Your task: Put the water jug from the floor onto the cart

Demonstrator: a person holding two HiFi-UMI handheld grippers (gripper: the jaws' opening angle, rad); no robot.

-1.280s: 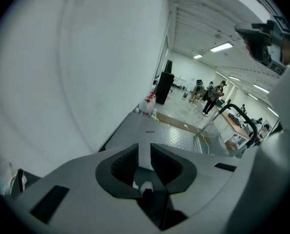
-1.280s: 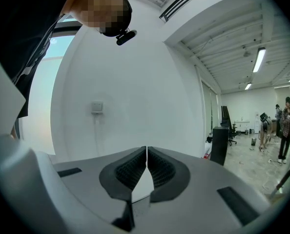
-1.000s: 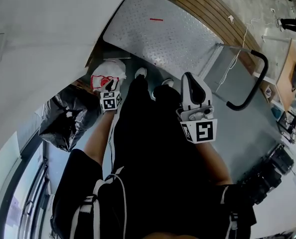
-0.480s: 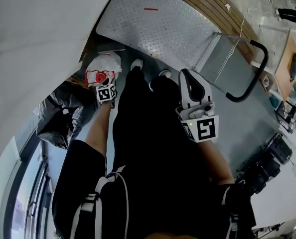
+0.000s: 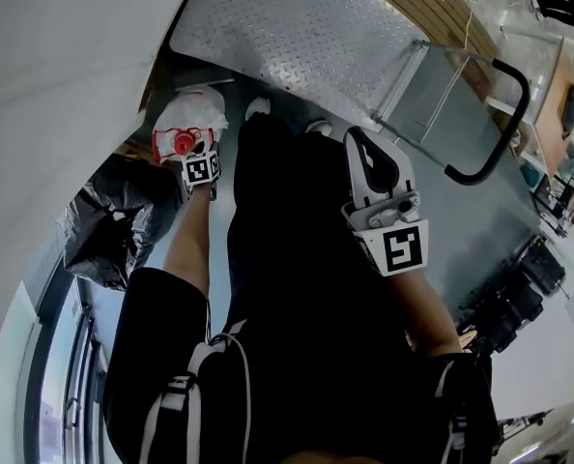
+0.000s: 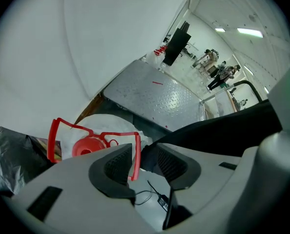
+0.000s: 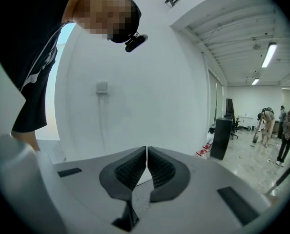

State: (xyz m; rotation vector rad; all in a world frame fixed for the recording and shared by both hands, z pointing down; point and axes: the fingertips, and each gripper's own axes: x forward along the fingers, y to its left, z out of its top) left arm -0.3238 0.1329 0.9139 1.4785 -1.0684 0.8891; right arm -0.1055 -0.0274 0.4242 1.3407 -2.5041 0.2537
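Black bag plastic (image 5: 103, 230) slumps at the left of the head view, on the floor (image 5: 471, 220) against the white wall. Just right of it and above it in the frame stands the water jug (image 5: 192, 114), white-bodied, with a red cap (image 6: 86, 146) and a red carrying handle (image 6: 93, 129) arching over the neck.

The left gripper (image 6: 144, 152) points steeply down at the jug's top, and its jaws are opening, spread with nothing pressed between the pads. In the left gripper view the handle runs across the frame from the left. Its right-hand strut drops into the gap right at the left pad, while the cap sits further left, outside the jaws. So the jug lies below and slightly left of the jaws, and I judge the grasp turns on bringing the handle's bar squarely across the gap.

Further right, the cart's diamond-plate deck (image 5: 297, 37) fills the upper middle, close beside the jug, with its black push bar (image 5: 490, 114) at the upper right. The right gripper (image 7: 147, 152) is well apart from the jug, jaws pressed together and empty, aimed at the wall.
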